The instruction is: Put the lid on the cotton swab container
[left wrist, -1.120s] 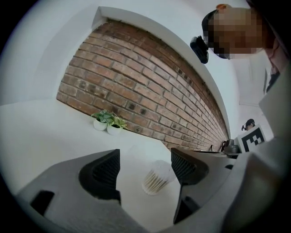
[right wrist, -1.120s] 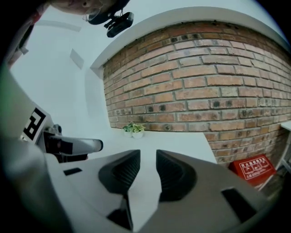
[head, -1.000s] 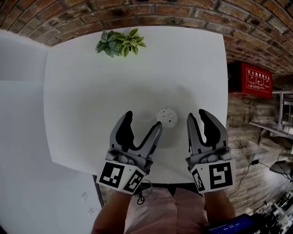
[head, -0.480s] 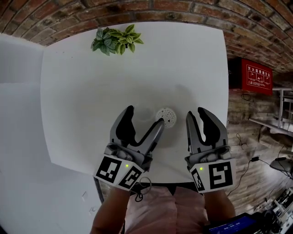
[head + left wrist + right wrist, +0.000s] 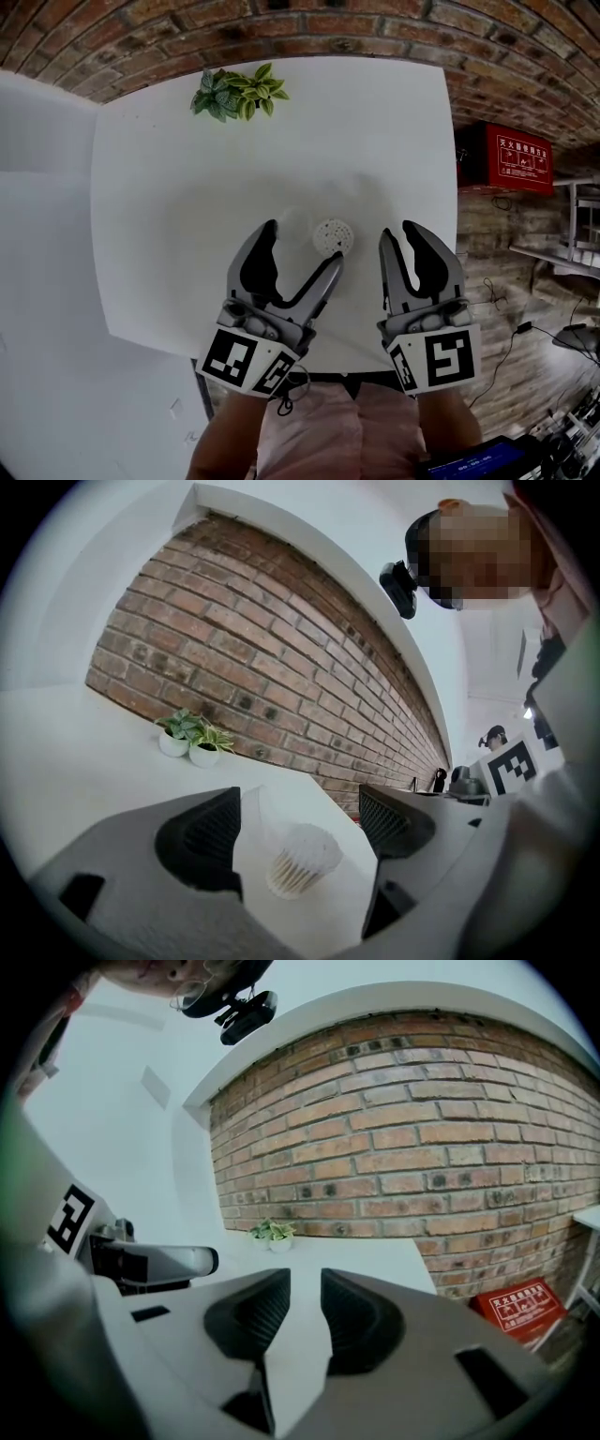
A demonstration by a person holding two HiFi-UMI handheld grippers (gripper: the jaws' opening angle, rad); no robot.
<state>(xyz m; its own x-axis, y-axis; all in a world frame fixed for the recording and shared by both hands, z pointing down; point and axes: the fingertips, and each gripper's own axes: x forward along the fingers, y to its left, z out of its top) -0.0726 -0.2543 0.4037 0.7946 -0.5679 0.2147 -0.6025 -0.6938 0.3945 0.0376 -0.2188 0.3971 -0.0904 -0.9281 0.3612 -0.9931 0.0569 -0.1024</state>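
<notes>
I have both grippers low over the near edge of the white desk (image 5: 178,197), side by side. The left gripper (image 5: 300,244) is spread wide and its jaws have just been opening; nothing is pressed between them. In the left gripper view the cotton swab container (image 5: 300,860) shows in the gap between the two jaws, a little past their tips, standing upright on the desk with the white swab heads bunched at its top. From the head view it stands just beyond the tip of that gripper's inner jaw, between the two grippers and clear of both. I cannot tell whether a lid is on it.

The right gripper (image 5: 400,232) has its jaws drawn close with a narrow slit left between them, and the right gripper view shows only bare desk through that slit.

At the far edge of the desk a small potted plant (image 5: 236,91) stands against the brick wall (image 5: 309,17). A red box (image 5: 511,157) hangs on the wall to the right.
</notes>
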